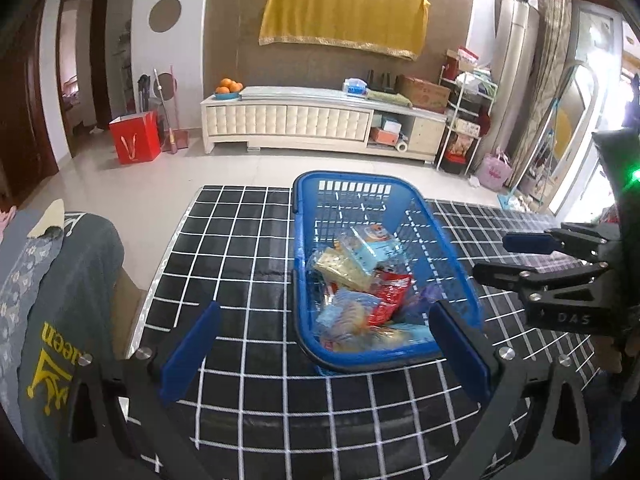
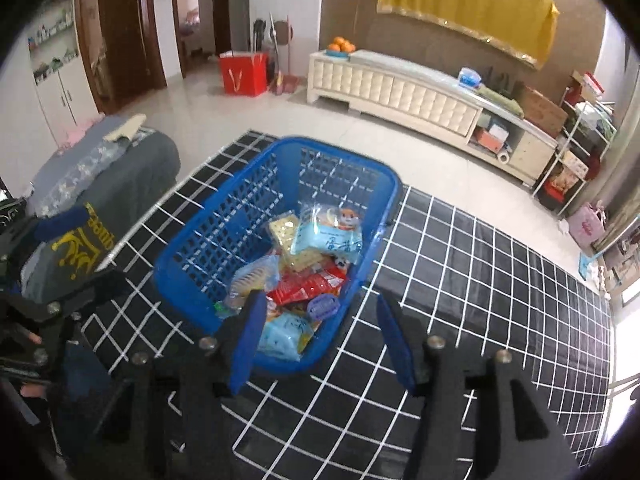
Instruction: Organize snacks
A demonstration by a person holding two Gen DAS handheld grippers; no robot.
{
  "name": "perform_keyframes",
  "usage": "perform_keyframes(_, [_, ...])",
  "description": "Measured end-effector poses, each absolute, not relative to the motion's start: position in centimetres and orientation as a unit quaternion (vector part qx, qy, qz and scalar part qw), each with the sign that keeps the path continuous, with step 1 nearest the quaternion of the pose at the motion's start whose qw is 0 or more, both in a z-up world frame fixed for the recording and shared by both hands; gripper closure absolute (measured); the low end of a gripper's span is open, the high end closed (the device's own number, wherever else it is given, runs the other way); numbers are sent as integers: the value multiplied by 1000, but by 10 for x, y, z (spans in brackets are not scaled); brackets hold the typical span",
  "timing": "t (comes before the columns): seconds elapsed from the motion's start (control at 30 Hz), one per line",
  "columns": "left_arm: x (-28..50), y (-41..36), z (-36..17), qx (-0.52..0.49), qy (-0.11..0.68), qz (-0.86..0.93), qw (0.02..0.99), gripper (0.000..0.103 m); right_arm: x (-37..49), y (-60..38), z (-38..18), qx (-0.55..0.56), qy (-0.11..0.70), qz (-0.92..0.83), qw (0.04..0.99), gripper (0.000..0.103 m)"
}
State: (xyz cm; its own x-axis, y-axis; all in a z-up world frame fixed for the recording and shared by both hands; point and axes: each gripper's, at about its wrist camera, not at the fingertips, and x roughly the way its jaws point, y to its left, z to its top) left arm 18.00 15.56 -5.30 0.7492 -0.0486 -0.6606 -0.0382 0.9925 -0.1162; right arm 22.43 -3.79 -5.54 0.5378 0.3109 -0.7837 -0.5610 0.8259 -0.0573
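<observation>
- Snack packets [image 2: 304, 264] lie heaped in the blue basket [image 2: 200, 240], which stands near the table's far edge on the grid-patterned cloth [image 2: 480, 280].
- Right gripper [image 2: 320, 340]: above the basket's near end, jaws spread, empty.
- Left gripper [image 1: 324, 356]: before the basket, jaws spread, empty.

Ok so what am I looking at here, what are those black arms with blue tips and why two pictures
Those are two hand-held grabbing tools, one in each of a person's hands, each carrying a camera that looks along its jaws. One picture is from the left gripper, the other from the right gripper. Both stand open and hold nothing. Ahead, on a black checked tablecloth, sits a blue basket filled with snack packets. The right tool also shows at the edge of the left picture.
</observation>
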Motion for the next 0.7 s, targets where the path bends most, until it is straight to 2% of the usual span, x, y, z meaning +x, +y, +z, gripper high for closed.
perform_keyframes(0.2, [156,131,-28,-54,338,-1,940,0,196,-57,-29,-140,377,245,882,40])
perform_keyframes(0.27, [148,126,-21,-57,331,-3,942,0,189,-64,-23,-131,368,245,887,28])
perform_keyframes(0.33, [139,117,-11,-49,321,-3,946,0,179,-73,-17,-122,355,251,892,22])
perform_keyframes(0.7, [89,83,22,-40,280,-11,959,0,124,-115,7,-87,301,246,917,4])
